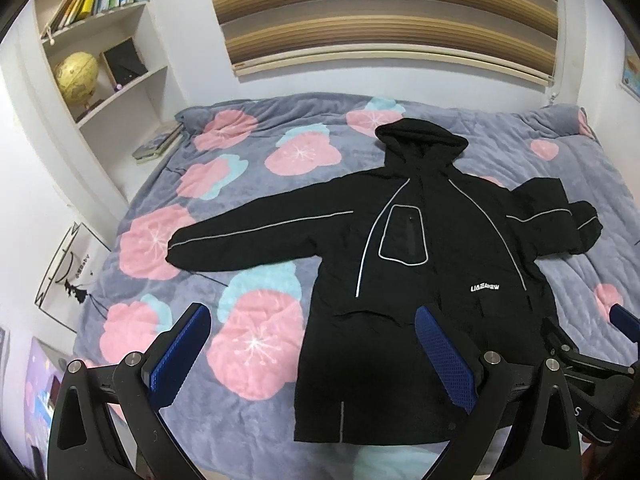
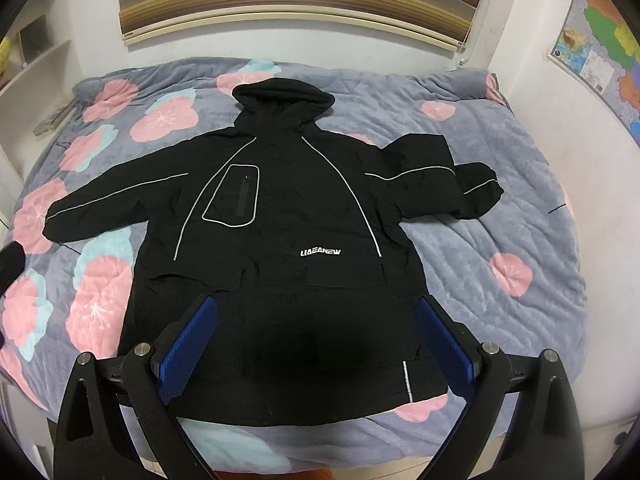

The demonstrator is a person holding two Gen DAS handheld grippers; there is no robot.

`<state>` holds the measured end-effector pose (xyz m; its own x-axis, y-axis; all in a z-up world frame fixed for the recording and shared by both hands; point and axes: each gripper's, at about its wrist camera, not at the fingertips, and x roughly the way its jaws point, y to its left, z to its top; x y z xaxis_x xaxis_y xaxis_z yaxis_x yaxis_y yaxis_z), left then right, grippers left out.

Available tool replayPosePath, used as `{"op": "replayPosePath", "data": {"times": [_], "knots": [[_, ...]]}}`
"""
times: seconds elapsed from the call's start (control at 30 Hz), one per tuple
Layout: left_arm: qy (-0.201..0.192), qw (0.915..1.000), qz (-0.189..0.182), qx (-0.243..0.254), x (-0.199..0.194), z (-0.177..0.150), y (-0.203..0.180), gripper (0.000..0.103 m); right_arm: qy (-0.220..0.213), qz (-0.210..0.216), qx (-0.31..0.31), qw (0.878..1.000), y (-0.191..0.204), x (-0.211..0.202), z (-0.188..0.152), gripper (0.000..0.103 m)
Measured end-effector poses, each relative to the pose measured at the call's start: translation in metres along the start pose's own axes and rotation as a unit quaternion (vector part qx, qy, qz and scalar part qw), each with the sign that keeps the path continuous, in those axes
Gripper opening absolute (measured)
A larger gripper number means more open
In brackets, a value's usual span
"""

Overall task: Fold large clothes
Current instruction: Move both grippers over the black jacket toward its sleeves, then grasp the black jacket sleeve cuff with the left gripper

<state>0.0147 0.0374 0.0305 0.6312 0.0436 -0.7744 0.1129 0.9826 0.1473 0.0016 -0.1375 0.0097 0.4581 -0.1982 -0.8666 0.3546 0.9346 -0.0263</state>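
Grey quilted bedspread w/ pink flowers (image 1: 256, 168) was covered by a black hooded jacket w/ reflective piping (image 2: 280, 220), laid flat front-up, long axis hem-to-hood, hood pointed away. Soft, bulky, prob. slippery; cuffs judged best grips. Left gripper (image 1: 316, 356) & right gripper (image 2: 320, 350) were held agape, nothing gripped.

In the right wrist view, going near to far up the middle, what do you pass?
Gripper → jacket hem → logo → hood → quilt → blind.
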Motion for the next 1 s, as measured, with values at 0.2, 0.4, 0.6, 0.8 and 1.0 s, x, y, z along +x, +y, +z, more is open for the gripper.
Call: {"op": "replayPosePath", "data": {"times": [0.2,0.4,0.6,0.8,1.0], "knots": [[0.028,0.9994,-0.019,-0.009,0.03,-0.002,0.026,0.102,0.0,-0.01,0.011,1.0,0.015,0.001,0.0,0.099],[0.047,0.9977,-0.037,-0.032,0.057,-0.007,0.056,0.102,0.012,-0.013,0.021,1.0,0.027,0.007,-0.003,0.099],[0.053,0.9948,-0.061,-0.061,0.075,-0.006,0.083,0.102,0.016,-0.01,0.019,1.0,0.042,0.01,-0.003,0.099],[0.052,0.9918,-0.068,-0.095,0.1,0.001,0.121,0.102,0.005,-0.016,0.013,1.0,0.057,0.008,0.001,0.099],[0.09,0.9687,-0.139,-0.185,0.148,0.006,0.178,0.102,0.0,-0.024,0.009,1.0,0.07,0.014,0.013,0.099]]}}
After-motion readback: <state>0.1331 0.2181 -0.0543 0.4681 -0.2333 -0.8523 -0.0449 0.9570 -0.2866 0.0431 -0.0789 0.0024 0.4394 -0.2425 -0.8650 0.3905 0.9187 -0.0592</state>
